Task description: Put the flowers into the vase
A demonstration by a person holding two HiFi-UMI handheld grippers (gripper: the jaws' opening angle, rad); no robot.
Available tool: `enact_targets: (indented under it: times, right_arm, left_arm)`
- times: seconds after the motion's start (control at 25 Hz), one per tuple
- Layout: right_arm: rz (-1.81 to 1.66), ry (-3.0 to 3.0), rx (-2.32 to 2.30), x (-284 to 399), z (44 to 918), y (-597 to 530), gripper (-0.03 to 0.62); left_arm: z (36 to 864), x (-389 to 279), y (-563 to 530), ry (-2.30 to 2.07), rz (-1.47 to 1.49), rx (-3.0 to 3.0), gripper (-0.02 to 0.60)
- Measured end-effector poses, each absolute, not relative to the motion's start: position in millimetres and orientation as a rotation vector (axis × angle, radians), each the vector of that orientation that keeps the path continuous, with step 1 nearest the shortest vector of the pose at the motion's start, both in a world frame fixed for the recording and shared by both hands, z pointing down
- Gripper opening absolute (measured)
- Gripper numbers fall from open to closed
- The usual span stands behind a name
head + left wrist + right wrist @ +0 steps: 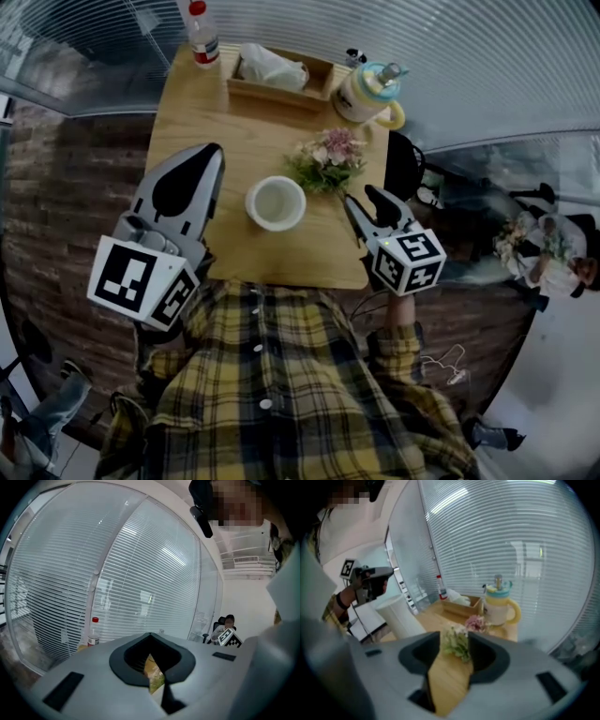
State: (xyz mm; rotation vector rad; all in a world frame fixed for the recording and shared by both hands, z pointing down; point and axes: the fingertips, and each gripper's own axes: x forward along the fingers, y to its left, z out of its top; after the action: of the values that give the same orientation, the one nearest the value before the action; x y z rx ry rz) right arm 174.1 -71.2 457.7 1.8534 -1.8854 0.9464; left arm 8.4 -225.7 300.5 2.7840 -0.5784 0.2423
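A small bunch of pink and green flowers [328, 159] lies on the wooden table [187, 112], just right of a white vase [275, 202] that stands upright and looks empty. My right gripper [361, 195] hovers open near the table's right front edge, its tips just short of the flowers and nothing between them. In the right gripper view the flowers [461, 641] show through the gap of the right gripper [454, 639], with the vase [401, 616] to the left. My left gripper [216, 150] is raised left of the vase, shut and holding nothing; its tips [150, 635] meet in its own view.
At the table's far edge stand a red-capped bottle [200, 33], a wooden tray with white tissue [279, 73] and a yellow-handled jug [370, 94]. Window blinds curve behind the table. A black chair [403, 164] sits off the right edge.
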Motion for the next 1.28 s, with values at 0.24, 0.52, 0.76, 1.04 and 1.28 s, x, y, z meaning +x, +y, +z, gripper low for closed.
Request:
enact_targets:
  times: [0.24,0.52,0.76,1.04,1.28]
  right_arm:
    - [1.011,-1.823,1.768,175,491,-68,0.175]
    - [1.099,-1.707,1.688,184,540,-68,0.176]
    - [1.152,-1.609,1.61,196,577,-61,0.175]
    - [1.186,-1.579,1.513,194,601,-57,0.175]
    - [1.215,-1.577,1.488,192,612,-59,0.175]
  left_arm:
    - [307,4,-228,-0.59,0.273,2.77,0.009]
    - [316,4,-230,-0.592,0.3,2.762,0.009]
    - [327,2,-232,-0.606,0.327,2.733,0.009]
    - [337,-1,-234,-0.622,0.347,2.711,0.009]
    - [340,-4,-233,-0.634,0.359,2.702,0.009]
